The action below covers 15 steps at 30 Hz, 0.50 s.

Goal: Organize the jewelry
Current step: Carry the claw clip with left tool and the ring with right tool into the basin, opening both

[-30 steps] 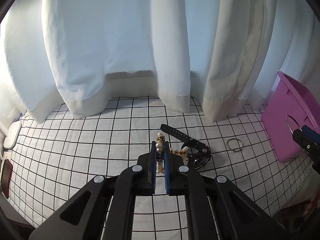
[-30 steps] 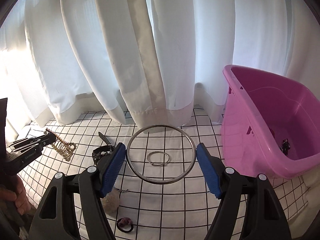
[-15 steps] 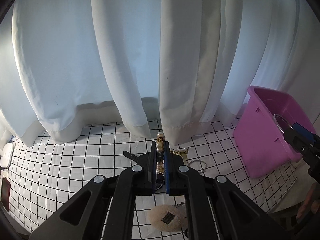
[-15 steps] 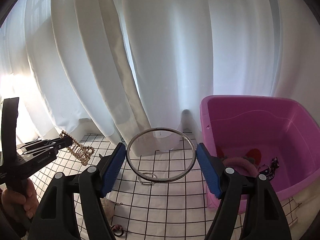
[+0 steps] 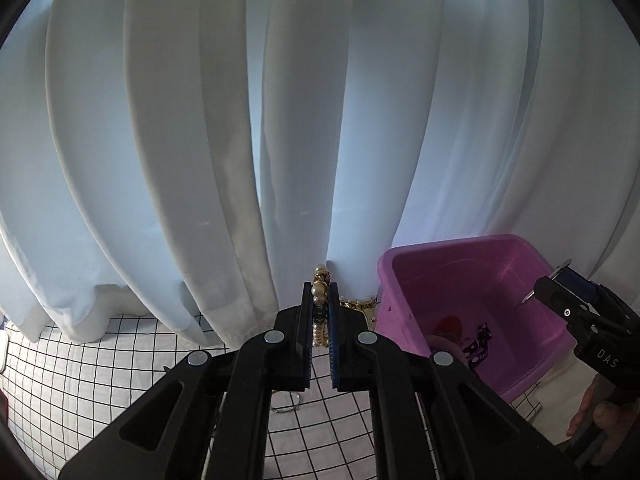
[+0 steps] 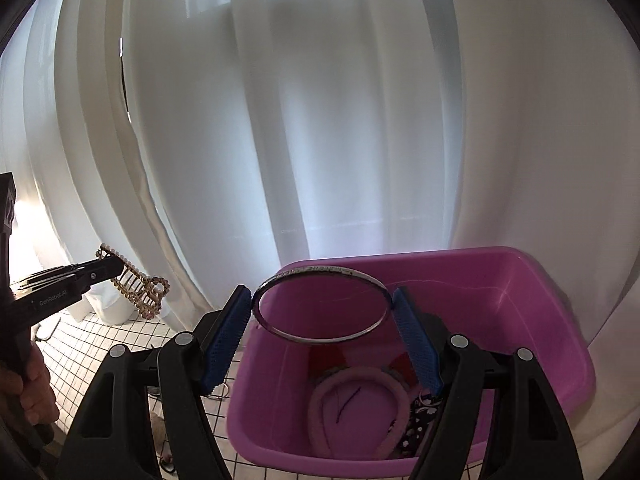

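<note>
My left gripper [image 5: 321, 292] is shut on a pearl and gold bracelet [image 5: 319, 289], held up in front of the curtain, left of the pink bin [image 5: 452, 242]. In the right wrist view the same left gripper [image 6: 114, 265] shows at far left, with the bracelet [image 6: 138, 290] dangling from its tip. My right gripper [image 6: 320, 296] stands wide, its blue pads [image 6: 226, 340] pressing both sides of a silver bangle [image 6: 316, 339]. The bangle hangs over the pink bin [image 6: 520, 264]. A pink hairband [image 6: 352, 380] and a dark patterned item [image 6: 420, 424] lie inside.
White curtains [image 5: 200, 140] hang close behind everything. A black-grid white cloth [image 5: 80, 360] covers the surface, with a small metal ring [image 5: 286, 407] on it. A person's hand [image 6: 36, 392] holds the left gripper's handle. The right gripper [image 5: 554, 282] reaches over the bin's right side.
Both grippers have risen and swung right toward the pink bin. The bangle now hangs above the bin's inside. The bracelet was lifted off the cloth, leaving the watch behind.
</note>
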{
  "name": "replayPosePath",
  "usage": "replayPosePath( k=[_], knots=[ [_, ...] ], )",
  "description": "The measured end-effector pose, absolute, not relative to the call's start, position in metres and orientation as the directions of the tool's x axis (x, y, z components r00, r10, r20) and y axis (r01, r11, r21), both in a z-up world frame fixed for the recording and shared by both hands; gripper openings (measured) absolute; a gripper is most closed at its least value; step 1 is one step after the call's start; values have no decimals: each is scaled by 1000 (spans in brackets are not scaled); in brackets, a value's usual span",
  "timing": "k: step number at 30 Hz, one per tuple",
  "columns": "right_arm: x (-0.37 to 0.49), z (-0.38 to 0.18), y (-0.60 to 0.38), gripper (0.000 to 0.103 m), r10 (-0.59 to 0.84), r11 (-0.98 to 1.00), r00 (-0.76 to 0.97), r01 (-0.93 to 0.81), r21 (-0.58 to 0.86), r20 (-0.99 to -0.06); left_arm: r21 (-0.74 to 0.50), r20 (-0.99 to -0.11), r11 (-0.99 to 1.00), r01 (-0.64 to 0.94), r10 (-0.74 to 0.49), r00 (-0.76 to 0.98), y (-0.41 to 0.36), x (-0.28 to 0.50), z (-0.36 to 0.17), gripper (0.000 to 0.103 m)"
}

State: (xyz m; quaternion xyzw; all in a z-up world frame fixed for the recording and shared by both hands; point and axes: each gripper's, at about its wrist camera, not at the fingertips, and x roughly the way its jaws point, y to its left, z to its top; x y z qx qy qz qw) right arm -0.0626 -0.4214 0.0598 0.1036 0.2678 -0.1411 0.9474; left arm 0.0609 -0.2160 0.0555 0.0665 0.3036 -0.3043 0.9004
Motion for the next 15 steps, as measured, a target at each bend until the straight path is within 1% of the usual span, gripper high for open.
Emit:
replayPosePath(
  k=[3, 8, 15],
  knots=[
    [-71, 52, -451, 70, -231, 926, 798, 355, 125, -557, -77, -583, 782, 618, -538, 608, -248, 54, 59, 7],
    [-83, 39, -493, 70, -251, 906, 772, 400, 139, -585, -105, -600, 741, 664, -580, 552, -301, 44, 56, 7],
    [-81, 12, -528, 70, -239, 885, 726, 436, 162, -645, -102, -649, 716, 691, -574, 499, -359, 36, 33, 7]
  ],
)
